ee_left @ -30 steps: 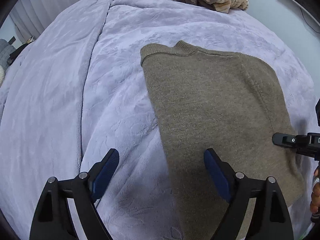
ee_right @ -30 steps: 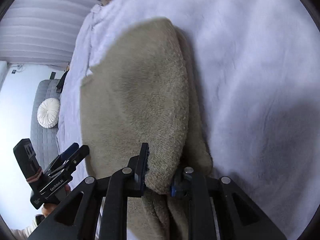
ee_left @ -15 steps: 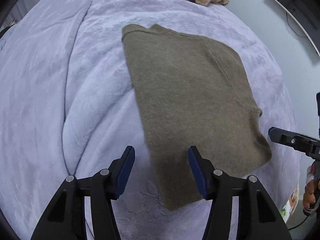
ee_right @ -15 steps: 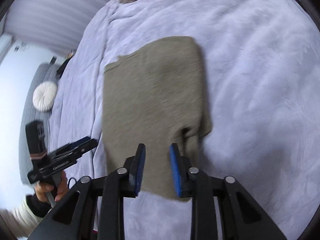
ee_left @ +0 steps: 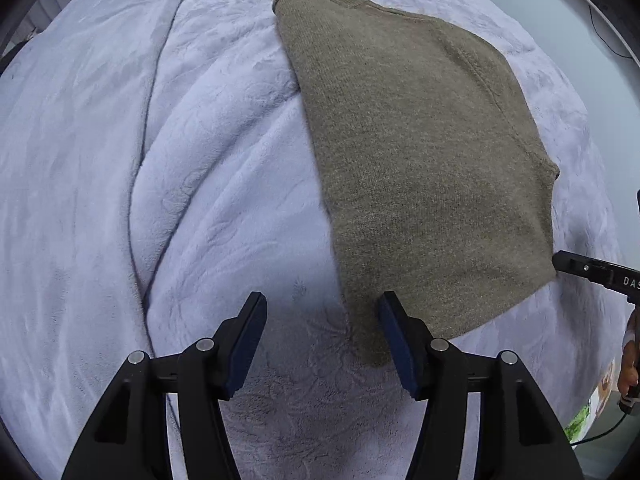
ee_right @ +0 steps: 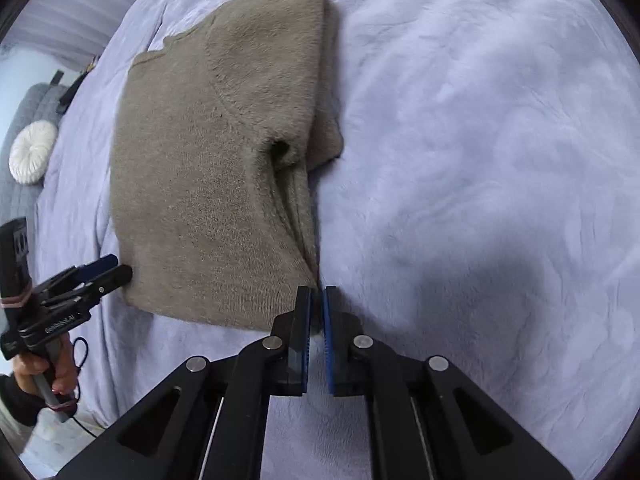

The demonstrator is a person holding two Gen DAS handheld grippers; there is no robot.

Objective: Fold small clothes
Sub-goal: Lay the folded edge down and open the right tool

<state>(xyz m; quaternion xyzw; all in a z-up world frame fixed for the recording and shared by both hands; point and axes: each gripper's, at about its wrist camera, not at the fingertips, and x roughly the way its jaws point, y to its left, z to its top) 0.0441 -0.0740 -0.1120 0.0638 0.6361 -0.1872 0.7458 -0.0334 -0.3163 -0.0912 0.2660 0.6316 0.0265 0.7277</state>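
My sweater (ee_left: 420, 152) lies flat on the bed (ee_left: 120, 160), sides folded in; the crosswise fold looks left. My left gripper (ee_left: 322, 332) gapes empty, my right gripper (ee_right: 316, 312) nearly closed at the hem corner, grip unclear

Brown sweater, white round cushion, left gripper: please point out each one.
Brown sweater (ee_left: 420, 152): left wrist view, middle of knit.
White round cushion (ee_right: 33, 152): right wrist view, centre.
Left gripper (ee_left: 322, 340): left wrist view, between fingertips.
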